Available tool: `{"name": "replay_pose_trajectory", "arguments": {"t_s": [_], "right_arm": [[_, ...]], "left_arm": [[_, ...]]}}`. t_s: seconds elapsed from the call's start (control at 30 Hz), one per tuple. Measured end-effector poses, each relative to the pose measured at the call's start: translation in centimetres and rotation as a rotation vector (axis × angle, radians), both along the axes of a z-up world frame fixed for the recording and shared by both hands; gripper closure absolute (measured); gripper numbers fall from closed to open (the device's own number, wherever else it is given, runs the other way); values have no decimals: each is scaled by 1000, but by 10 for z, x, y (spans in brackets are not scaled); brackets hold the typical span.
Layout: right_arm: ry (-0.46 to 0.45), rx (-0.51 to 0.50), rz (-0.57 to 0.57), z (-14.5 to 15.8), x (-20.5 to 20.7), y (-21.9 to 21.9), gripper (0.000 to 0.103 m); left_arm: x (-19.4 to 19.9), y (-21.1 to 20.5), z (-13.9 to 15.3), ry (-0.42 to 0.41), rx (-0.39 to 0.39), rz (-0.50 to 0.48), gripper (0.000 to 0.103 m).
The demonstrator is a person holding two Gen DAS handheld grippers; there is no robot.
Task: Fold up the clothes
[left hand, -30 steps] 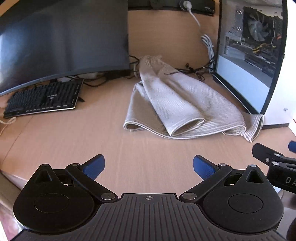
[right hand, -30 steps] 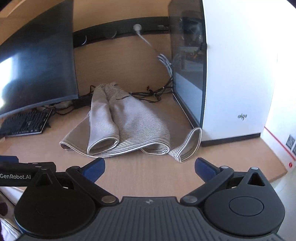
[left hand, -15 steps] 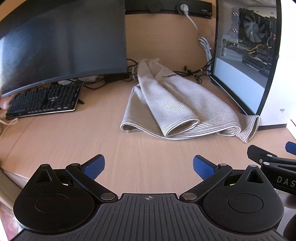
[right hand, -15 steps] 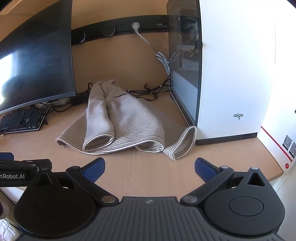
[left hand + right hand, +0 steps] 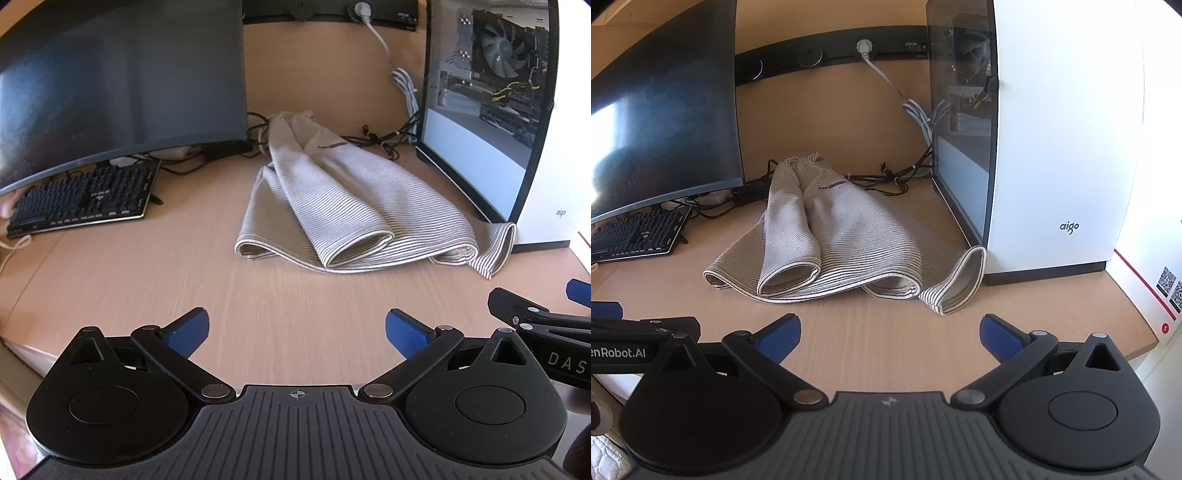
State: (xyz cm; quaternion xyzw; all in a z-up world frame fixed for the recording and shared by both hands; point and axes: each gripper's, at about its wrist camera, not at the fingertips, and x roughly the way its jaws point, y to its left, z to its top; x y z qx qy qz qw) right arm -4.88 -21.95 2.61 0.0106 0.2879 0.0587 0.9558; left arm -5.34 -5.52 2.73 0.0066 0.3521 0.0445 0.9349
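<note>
A grey striped garment point(image 5: 354, 206) lies loosely bunched on the wooden desk point(image 5: 258, 302), its hem in wavy folds towards me and its right corner against the PC case. It also shows in the right wrist view point(image 5: 842, 243). My left gripper point(image 5: 295, 330) is open and empty over the desk's front, short of the garment. My right gripper point(image 5: 890, 334) is open and empty, also short of the hem. The right gripper's tip shows at the left view's right edge point(image 5: 535, 314).
A curved dark monitor point(image 5: 118, 85) and a black keyboard point(image 5: 85, 199) stand at the left. A white PC case point(image 5: 1052, 147) with a glass side stands at the right. Cables point(image 5: 894, 177) lie behind the garment. The desk edge point(image 5: 1137, 332) is close on the right.
Both grippers have drawn back a little and risen, so the garment sits slightly farther away. Both stay open. The garment has not moved.
</note>
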Motion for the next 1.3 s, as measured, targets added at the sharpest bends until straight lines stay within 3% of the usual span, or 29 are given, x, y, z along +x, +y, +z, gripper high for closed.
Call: {"name": "replay_pose_trajectory", "arguments": {"t_s": [1.3], "right_arm": [[32,-21,18,-9,16,9,0]], "left_arm": [[13,-3,-9,6,-36,16,0]]}}
